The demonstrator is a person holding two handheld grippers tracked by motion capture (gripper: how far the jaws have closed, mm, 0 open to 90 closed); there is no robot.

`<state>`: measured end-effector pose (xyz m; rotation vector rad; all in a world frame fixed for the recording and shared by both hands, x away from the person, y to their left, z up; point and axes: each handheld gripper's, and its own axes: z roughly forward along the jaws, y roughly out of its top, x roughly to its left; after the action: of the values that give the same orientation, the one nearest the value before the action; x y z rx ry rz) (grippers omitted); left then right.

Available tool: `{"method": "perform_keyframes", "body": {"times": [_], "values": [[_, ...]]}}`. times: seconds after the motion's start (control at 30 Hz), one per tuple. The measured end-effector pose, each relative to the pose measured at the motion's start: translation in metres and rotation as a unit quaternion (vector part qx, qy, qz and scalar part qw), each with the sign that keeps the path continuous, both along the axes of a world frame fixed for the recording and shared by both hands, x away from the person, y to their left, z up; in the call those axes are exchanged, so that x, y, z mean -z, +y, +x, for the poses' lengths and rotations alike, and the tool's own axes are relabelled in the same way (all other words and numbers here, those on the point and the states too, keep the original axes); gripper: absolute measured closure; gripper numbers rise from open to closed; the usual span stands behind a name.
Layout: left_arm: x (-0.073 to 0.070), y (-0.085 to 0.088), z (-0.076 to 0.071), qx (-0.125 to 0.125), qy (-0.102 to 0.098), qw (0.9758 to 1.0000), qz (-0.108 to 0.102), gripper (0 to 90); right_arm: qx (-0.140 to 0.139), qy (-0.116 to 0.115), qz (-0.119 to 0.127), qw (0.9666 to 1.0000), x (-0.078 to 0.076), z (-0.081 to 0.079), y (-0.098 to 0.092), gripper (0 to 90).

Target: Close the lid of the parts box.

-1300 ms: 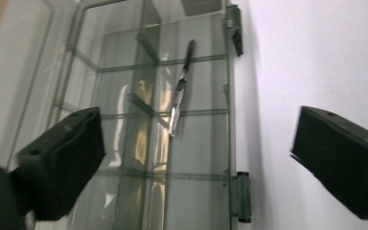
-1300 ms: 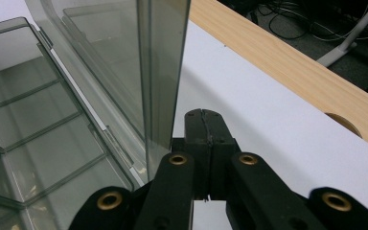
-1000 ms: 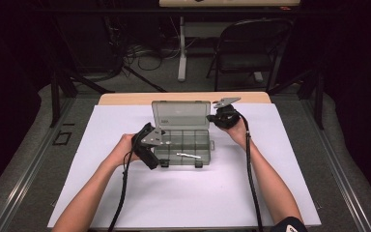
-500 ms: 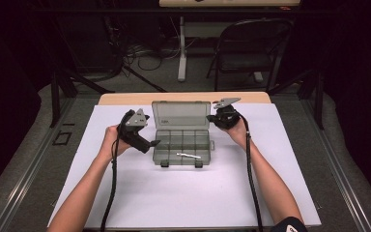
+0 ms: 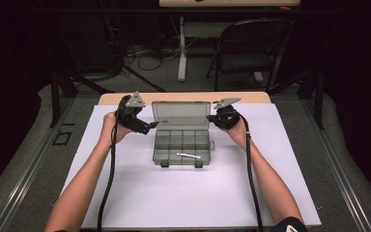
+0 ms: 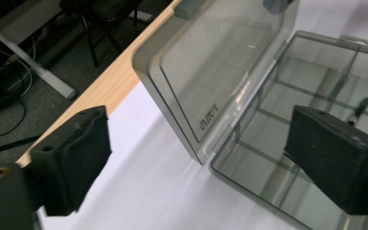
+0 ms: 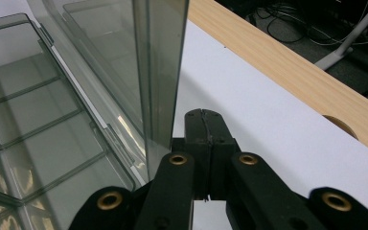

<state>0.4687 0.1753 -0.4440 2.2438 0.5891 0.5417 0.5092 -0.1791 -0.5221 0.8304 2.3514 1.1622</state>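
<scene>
Presently catalogued: one box (image 5: 181, 142), smoky clear plastic, rectangular, long axis running left to right, at mid-table on a white sheet (image 5: 174, 193). Base split by thin walls into small compartments; two latch tabs on the near edge. A slim pale rod (image 5: 188, 155) lies in a near compartment, right of centre.

Lid (image 5: 180, 115): same tinted plastic, hinged along the far edge, standing roughly upright, with a raised panel and small moulded lettering.

Left gripper (image 5: 147, 128): black, matte pads. Jaws have just been closing a little yet stand wide, nothing between them. It sits just beside the lid's left end; in the left gripper view the lid (image 6: 211, 72) and the hinge corner lie ahead, between the two pads.

Right gripper (image 5: 211, 118): jaws fully together, holding nothing. In the right gripper view (image 7: 203, 129) its tip lies just right of the lid's right edge (image 7: 160, 72); whether it touches is unclear.

Judgement: both grippers flank the lid; the left is placed better to take it.

Table (image 5: 125, 98): pale wood, its far edge bare.
</scene>
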Motion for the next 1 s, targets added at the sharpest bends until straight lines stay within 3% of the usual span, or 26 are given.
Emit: {"method": "perform_keyframes", "body": {"times": [0.17,0.37,0.47,0.7,1.0], "values": [[-0.002,-0.003,0.009,-0.014,-0.004,0.9999,0.005,27.2,0.0,-0.001,-0.002,1.0,0.0,0.0,0.0,90.0],[-0.006,-0.005,0.016,-0.02,-0.004,0.9997,-0.016,41.4,-0.002,-0.001,-0.007,1.0,0.0,0.0,0.0,90.0],[-0.007,-0.006,0.018,-0.027,-0.002,0.9995,-0.017,47.4,0.0,-0.002,-0.004,1.0,0.0,0.0,0.0,90.0],[-0.005,-0.006,0.021,-0.016,-0.012,0.9992,-0.035,66.4,-0.001,-0.004,-0.006,1.0,0.0,0.0,0.0,90.0],[-0.005,-0.004,0.014,-0.001,-0.031,0.9993,-0.02,75.1,0.0,-0.007,-0.009,0.9999,-0.001,-0.002,0.001,88.3]]}}
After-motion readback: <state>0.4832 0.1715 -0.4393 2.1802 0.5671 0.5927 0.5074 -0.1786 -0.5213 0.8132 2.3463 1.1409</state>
